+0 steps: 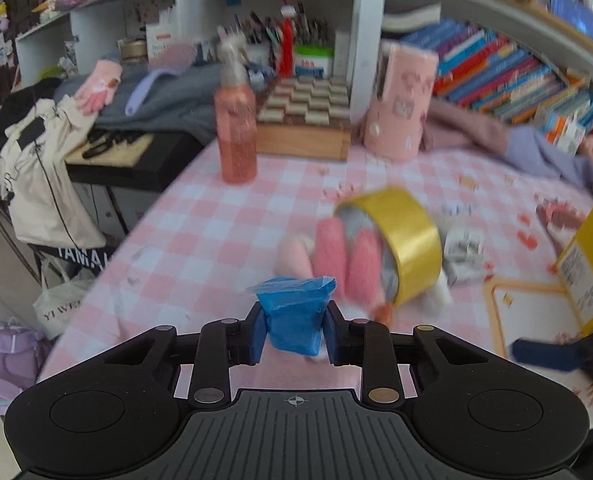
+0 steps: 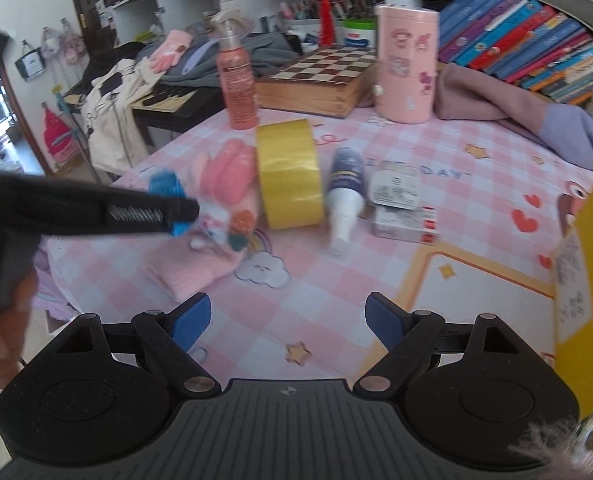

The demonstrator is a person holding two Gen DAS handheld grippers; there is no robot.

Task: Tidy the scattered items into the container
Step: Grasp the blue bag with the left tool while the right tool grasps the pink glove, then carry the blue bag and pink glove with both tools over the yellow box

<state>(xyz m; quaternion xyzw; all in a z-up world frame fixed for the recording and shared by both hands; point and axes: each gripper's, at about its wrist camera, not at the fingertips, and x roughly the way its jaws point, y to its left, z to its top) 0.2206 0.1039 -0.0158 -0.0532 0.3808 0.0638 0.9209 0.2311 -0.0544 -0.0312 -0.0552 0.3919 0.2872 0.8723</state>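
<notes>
Items as we find them on the pink checked tablecloth (image 2: 336, 292):

Our left gripper (image 1: 295, 326): jaws closed tight on a blue plastic packet (image 1: 294, 316), which sits upright between the blue pads, raised above the cloth.

Our right gripper (image 2: 288, 322): jaws wide apart, nothing between them, over bare cloth.

Pink glove (image 2: 224, 200): flat on the cloth, fingers touching the tape roll.

Yellow tape roll (image 2: 290, 174): standing on its edge, between the glove and the bottle.

Small blue-and-white bottle (image 2: 344, 196): lying on its side just right of the roll.

Two small white boxes (image 2: 400, 208): stacked, beside the bottle.

Yellow container (image 2: 592, 280): at the right edge of the cloth, only its near wall showing.

Pink spray bottle (image 2: 236, 80), chessboard box (image 2: 320, 80), pink canister (image 2: 406, 64): upright at the back.
</notes>
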